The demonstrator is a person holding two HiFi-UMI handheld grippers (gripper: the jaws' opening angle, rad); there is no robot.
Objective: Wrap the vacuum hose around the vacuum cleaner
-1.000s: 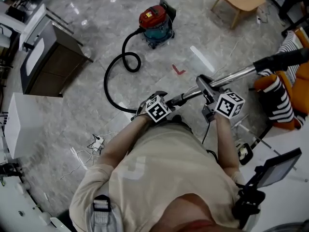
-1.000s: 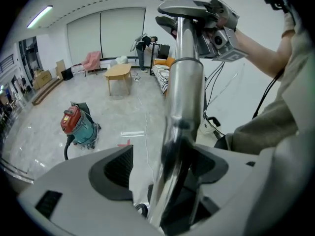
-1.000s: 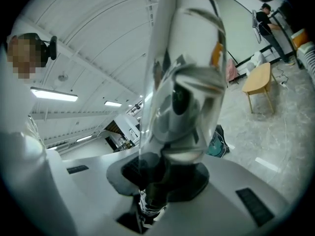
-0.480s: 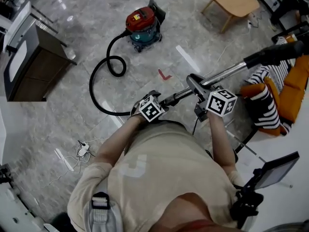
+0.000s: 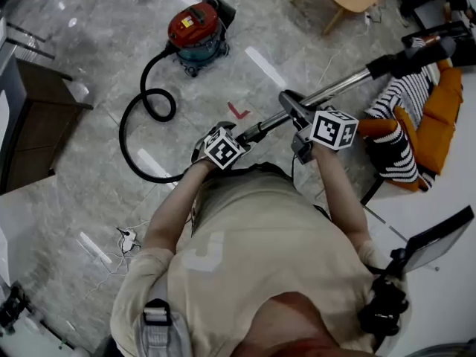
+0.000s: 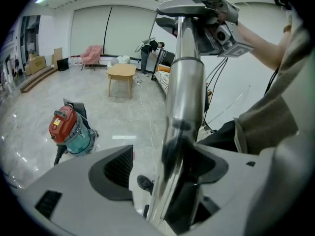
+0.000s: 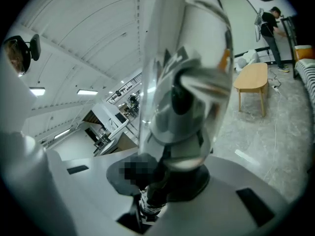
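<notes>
The vacuum cleaner (image 5: 195,27) stands toward the floor's far left edge, with its black hose (image 5: 132,136) lying in loose loops beside it (nothing wound on yet). The left gripper (image 5: 236,141) has its fingers clamped on the metal wand (image 5: 338,89), and the right gripper (image 5: 306,136) has its own closed on the handle (image 5: 290,106). The step in hand seems to be bringing the wand over, and next the hose must be led around the body.

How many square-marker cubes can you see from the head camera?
2. One marker cube tops the left gripper, low on the metal wand; the other tops the right gripper at the wand's handle. None seems hidden.
</notes>
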